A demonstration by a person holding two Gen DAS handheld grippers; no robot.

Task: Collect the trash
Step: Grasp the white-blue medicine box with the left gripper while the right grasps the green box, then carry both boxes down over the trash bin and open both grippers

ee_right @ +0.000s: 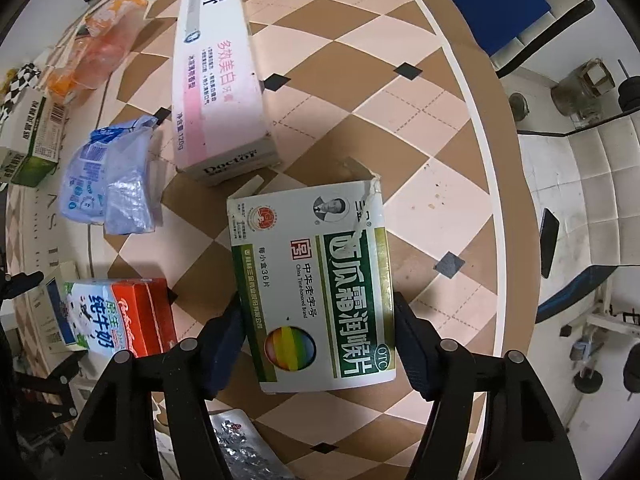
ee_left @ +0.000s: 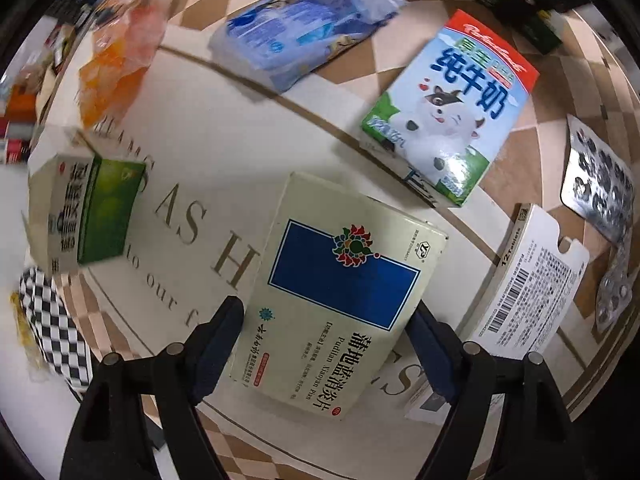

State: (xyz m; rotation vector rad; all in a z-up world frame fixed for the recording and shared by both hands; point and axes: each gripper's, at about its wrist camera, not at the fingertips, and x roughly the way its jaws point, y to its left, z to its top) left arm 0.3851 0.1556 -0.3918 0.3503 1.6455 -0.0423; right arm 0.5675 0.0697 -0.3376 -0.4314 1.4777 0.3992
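- Your left gripper (ee_left: 326,344) brackets the cream cardboard medicine box with the blue rectangle (ee_left: 344,280), one pad at each long side; I can't tell whether the pads are actually pressing or just flanking it.
- Your right gripper (ee_right: 318,342) is the same story around the white-and-green lozenge box with the rainbow disc (ee_right: 316,288), near the round tabletop's (ee_right: 452,80) brown border. Contact isn't clear.
- Risk on the left: you're catching only the near end, so the long box could pivot and droop if you lift.
- Risk on the right: the far corner is torn open, and thin card may crush or slide out of the pads.
- Watch the red-topped milk carton with the cartoon cow (ee_left: 448,108) just beyond the blue box; a swing could topple it.
- The silver foil blister sheet (ee_left: 600,184) lies near the tabletop's edge and could be nudged off.
- Containers: no bin shows in either view. The boxes are shut apart from that torn corner, contents hidden.
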